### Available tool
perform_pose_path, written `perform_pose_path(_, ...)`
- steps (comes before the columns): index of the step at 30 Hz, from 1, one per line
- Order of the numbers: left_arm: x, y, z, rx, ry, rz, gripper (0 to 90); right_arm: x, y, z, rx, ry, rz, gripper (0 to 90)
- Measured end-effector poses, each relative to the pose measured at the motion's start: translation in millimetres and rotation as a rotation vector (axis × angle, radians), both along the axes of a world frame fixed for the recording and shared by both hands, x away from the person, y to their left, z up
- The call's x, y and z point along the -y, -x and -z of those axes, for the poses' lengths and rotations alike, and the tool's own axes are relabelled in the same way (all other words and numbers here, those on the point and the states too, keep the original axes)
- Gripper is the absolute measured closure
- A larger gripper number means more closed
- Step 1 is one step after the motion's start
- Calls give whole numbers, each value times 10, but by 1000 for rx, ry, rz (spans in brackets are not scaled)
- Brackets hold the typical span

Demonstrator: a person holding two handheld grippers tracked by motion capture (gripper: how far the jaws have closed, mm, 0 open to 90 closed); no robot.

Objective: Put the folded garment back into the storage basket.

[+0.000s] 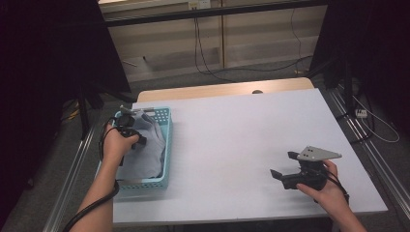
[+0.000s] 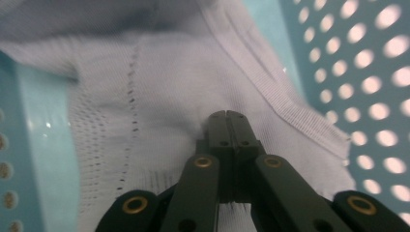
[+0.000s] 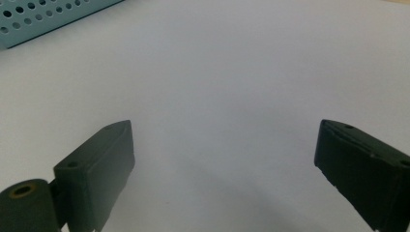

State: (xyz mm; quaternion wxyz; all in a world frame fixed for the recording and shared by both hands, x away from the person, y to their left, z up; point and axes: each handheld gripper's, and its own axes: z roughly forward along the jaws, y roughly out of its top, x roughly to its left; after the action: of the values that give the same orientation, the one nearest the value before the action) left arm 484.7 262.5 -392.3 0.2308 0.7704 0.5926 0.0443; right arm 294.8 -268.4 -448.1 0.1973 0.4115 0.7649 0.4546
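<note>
A pale grey knitted garment [image 1: 150,145] lies bunched in a turquoise perforated basket [image 1: 167,126] at the table's left edge. My left gripper [image 1: 140,141] reaches down into the basket. In the left gripper view its jaws meet tip to tip [image 2: 226,116], with a pucker of the garment [image 2: 159,96] gathered at them, and the basket wall [image 2: 367,82] runs along the right. My right gripper [image 1: 283,164] hovers low over the white table near the front right, open. Nothing lies between its fingers [image 3: 225,145].
The white tabletop [image 1: 232,130] spreads between the basket and my right hand. The basket's corner [image 3: 48,14] sits at the top left of the right gripper view. Dark stands and cables line the floor beyond the table's sides.
</note>
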Motion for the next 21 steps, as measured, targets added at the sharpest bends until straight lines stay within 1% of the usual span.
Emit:
perform_pose_path(2,-14,-15,-46,13,-7,-1,900,-23,-18,5,-1,2,-4,73)
perform_pose_path(4,-37,-37,-75,23,-4,-18,900,-59,-28,2,-1,4,-16,73)
perform_pose_path(9,-48,-89,-64,43,-11,-41,900,-110,-56,-7,4,2,-28,73)
perform_pose_path(10,-47,-101,-48,49,-13,-37,900,-111,-58,-5,2,2,-28,73)
perform_pose_path(11,-37,-109,-25,50,-5,-41,900,-110,-58,-4,1,4,-29,73)
perform_pose_path(12,-25,-117,6,52,-9,-42,900,-108,-58,-2,0,6,-30,73)
perform_pose_path(15,-25,-148,109,42,-17,-45,900,-99,-58,0,-1,6,-27,73)
perform_pose_path(17,-21,-160,181,29,-16,-68,900,-99,-57,-1,3,8,-26,73)
perform_pose_path(19,-29,-169,233,14,-28,-74,900,-100,-58,0,2,8,-27,73)
perform_pose_path(21,-37,-168,265,16,-34,-83,900,-102,-57,1,1,10,-27,73)
